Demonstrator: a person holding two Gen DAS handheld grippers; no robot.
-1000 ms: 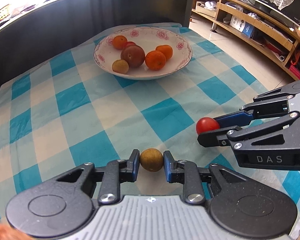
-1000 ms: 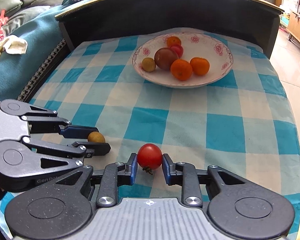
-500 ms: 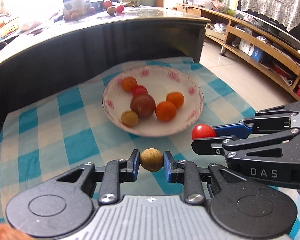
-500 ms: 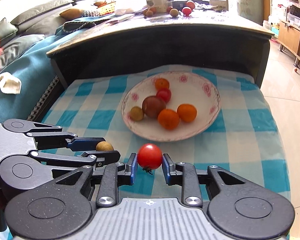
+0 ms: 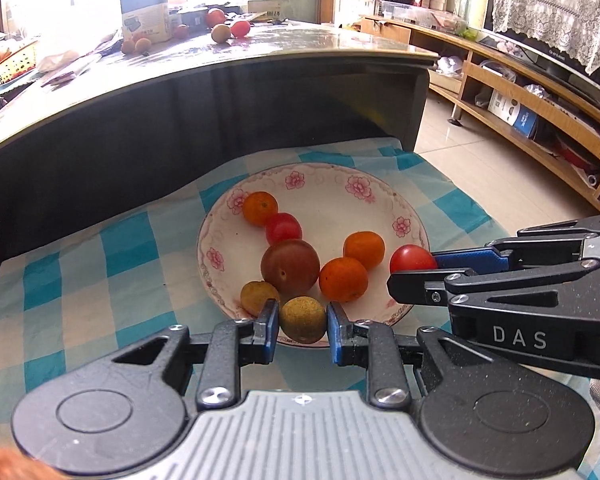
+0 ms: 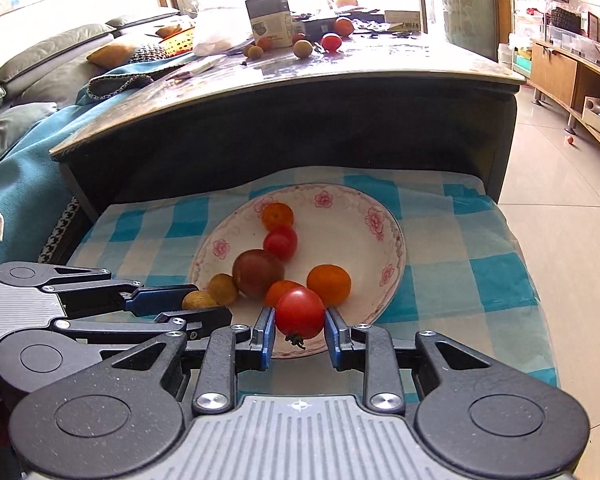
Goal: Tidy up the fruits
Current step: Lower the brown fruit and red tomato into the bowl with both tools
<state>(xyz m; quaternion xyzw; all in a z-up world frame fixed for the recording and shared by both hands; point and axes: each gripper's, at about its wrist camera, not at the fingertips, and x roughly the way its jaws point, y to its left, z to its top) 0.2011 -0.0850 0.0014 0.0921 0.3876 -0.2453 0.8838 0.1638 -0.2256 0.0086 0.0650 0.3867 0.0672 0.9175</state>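
My left gripper (image 5: 303, 320) is shut on a small tan-brown round fruit (image 5: 302, 319) and holds it over the near rim of the white flowered plate (image 5: 328, 194). My right gripper (image 6: 299, 319) is shut on a red tomato (image 6: 300, 313), also over the plate's near rim (image 6: 296, 350). In the left wrist view the tomato (image 5: 411, 258) sits above the plate's right edge. The plate holds several fruits: oranges (image 5: 343, 279), a dark plum (image 5: 290, 266), a small red tomato (image 5: 283, 227) and a tan fruit (image 5: 256, 296).
The plate stands on a blue and white checked cloth (image 5: 80, 280) on a low table. A dark raised counter (image 5: 180, 120) with loose fruit and a box rises just behind it. Wooden shelves (image 5: 540, 112) and tiled floor lie to the right.
Both grippers have moved forward with their fruit, from the cloth's near part to over the plate's near rim. Both stayed shut on their fruit.
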